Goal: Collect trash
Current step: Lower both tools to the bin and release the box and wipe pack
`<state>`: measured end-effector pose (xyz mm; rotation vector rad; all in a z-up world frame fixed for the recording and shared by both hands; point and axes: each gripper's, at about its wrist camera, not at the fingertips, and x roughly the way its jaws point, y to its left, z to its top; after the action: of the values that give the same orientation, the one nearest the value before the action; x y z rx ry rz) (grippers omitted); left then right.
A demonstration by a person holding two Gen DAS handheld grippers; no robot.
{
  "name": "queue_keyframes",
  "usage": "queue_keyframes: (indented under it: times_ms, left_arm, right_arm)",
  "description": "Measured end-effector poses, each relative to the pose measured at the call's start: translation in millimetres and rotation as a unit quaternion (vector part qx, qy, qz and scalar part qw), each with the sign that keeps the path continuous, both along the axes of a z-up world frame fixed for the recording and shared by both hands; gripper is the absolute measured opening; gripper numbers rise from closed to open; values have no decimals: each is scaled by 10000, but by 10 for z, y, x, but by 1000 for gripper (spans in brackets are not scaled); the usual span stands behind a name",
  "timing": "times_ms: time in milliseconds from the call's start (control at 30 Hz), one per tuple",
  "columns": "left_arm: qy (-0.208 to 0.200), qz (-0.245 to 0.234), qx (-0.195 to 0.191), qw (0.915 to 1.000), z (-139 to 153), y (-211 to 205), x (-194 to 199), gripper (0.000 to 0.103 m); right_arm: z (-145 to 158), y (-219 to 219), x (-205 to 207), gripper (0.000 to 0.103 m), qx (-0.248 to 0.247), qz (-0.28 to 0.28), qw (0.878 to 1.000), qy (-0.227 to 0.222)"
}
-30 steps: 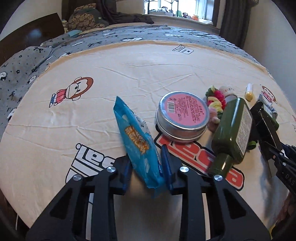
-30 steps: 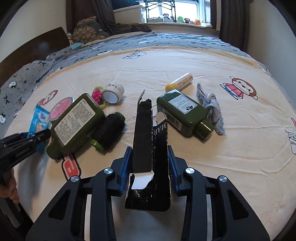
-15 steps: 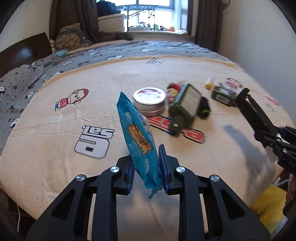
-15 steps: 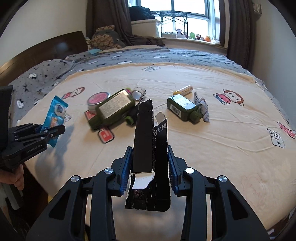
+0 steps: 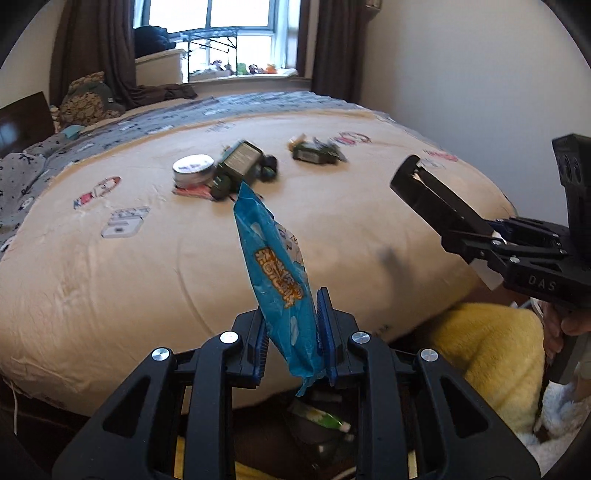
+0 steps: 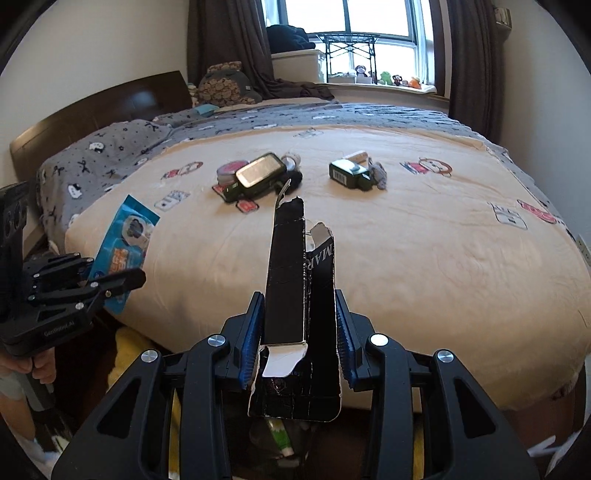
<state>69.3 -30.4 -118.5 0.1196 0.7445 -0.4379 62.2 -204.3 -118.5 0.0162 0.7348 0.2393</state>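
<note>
I face a bed (image 6: pixel 424 258) spread with a cream cartoon-print cover over grey bedding, its dark wooden headboard (image 6: pixel 96 107) against the left wall. Daylight enters the window (image 6: pixel 373 33) between dark curtains (image 6: pixel 225 37); plain pale walls (image 5: pixel 461 66) flank it.

Black angular left gripper (image 5: pixel 291 332) with blue ribbed pads, silver screws, right gripper (image 6: pixel 300 343) alike, faint lettering on side bodies

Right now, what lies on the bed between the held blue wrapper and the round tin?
In the left wrist view, only bare cream bedspread with printed cartoon patches lies between the blue wrapper, clamped in the left gripper, and the round tin.
</note>
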Motion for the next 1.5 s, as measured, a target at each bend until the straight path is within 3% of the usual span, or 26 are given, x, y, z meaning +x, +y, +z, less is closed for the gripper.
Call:
queue_keyframes:
  times_ms: [267, 500, 933, 1200, 1367, 1500]
  left_arm:
    - [673, -385, 73, 9970, -496, -186, -275, 23]
    - [1250, -519, 191, 9906, -917, -218, -345, 23]
    - [2397, -626, 408, 9680, -1743, -231, -266, 23]
    - [2717, -577, 451, 9596, -1951, -257, -206, 27]
    - [2660, -443, 462, 9618, -1936, -221, -215, 42]
    - [2526, -279, 481, 9660, -1855, -175, -207, 49]
  right_arm:
    - [-429, 59, -231, 38, 298, 113, 9972, 673]
    - [-816, 194, -307, 38, 204, 151, 9919, 1244]
    - [-1672, 307, -263, 38, -32, 156, 9660, 2579]
    - [-1753, 257, -218, 41, 224, 65, 9622, 2713]
    - [-1693, 225, -186, 56, 223, -27, 9655, 2594]
    - [-1604, 161, -167, 58, 136, -149, 9696, 2437]
